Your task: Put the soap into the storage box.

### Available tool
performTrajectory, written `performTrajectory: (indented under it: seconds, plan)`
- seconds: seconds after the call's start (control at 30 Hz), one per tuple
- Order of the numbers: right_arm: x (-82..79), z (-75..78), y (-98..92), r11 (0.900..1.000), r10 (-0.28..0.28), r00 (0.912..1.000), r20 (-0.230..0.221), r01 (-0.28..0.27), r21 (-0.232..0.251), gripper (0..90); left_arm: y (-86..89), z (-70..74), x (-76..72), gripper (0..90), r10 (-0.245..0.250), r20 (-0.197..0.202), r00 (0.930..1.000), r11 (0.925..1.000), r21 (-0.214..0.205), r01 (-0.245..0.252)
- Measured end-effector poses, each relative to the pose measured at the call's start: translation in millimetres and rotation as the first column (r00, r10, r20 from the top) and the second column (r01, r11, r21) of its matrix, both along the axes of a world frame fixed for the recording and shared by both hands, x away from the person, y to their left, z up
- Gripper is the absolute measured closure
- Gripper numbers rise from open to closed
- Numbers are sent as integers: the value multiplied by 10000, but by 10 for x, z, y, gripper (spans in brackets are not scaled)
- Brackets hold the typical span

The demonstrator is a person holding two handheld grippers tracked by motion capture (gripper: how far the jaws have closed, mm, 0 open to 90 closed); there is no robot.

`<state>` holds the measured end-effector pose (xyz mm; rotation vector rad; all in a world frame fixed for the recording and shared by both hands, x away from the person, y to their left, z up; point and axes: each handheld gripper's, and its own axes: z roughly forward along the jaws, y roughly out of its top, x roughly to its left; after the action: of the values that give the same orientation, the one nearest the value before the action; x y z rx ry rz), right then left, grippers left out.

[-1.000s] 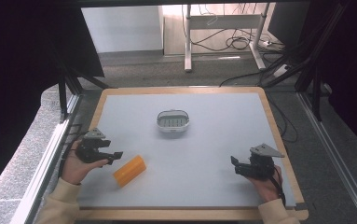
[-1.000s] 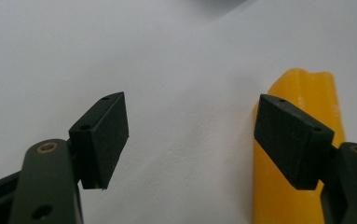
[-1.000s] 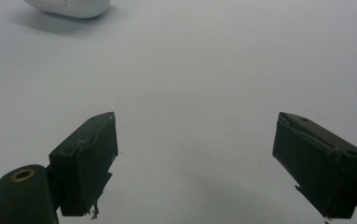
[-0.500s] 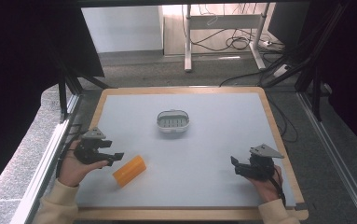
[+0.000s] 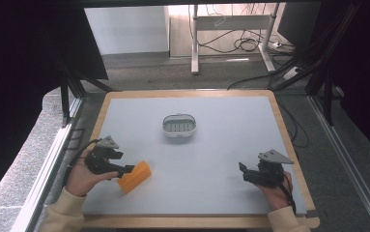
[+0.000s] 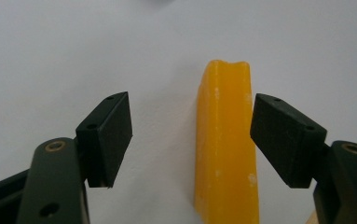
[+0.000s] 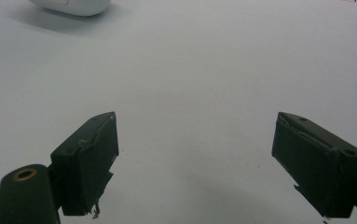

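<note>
An orange-yellow bar (image 5: pixel 134 176) lies flat on the pale grey tabletop at the front left. My left gripper (image 5: pixel 126 169) reaches it from the left. In the left gripper view the bar (image 6: pixel 225 140) stands between the open jaws of the left gripper (image 6: pixel 192 114), close to the right pad (image 6: pixel 283 135) and well apart from the left pad (image 6: pixel 111 130). These jaws have just been closing, with the bar between them and not squeezed. My right gripper (image 5: pixel 244 172) rests at the front right. In its own view the right gripper (image 7: pixel 195 135) stands open over bare table.
A small white slotted dish (image 5: pixel 179 125) sits at the table's middle, also seen as the white dish (image 7: pixel 73 4) at the top left of the right gripper view. A wooden rim (image 5: pixel 289 140) frames the tabletop. Black stands and cables lie beyond the far edge.
My left hand has shifted a little to the right, bringing its jaws around the near end of the orange bar. The right hand has stayed still.
</note>
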<state>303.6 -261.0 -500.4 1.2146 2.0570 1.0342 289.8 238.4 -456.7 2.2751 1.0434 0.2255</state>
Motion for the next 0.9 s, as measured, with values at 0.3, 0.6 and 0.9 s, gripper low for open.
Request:
performTrajectory:
  seconds: [0.3, 0.6, 0.9]
  plan:
    - [-4, -1, 5, 9999, 112, 9999, 38, -112, -32, 148, -139, -48, -14, 290, -269, -155, 9995, 9988, 405, 276]
    - [-6, -4, 11, 9998, 138, 9999, 21, -138, -110, 149, -283, -150, -18, 307, -274, -487, 9984, 9950, 943, 319]
    - [-4, -12, 18, 9997, 156, 9999, 2, -156, -176, 149, -432, -309, 25, 397, -224, -933, 9954, 9846, 1708, 381]
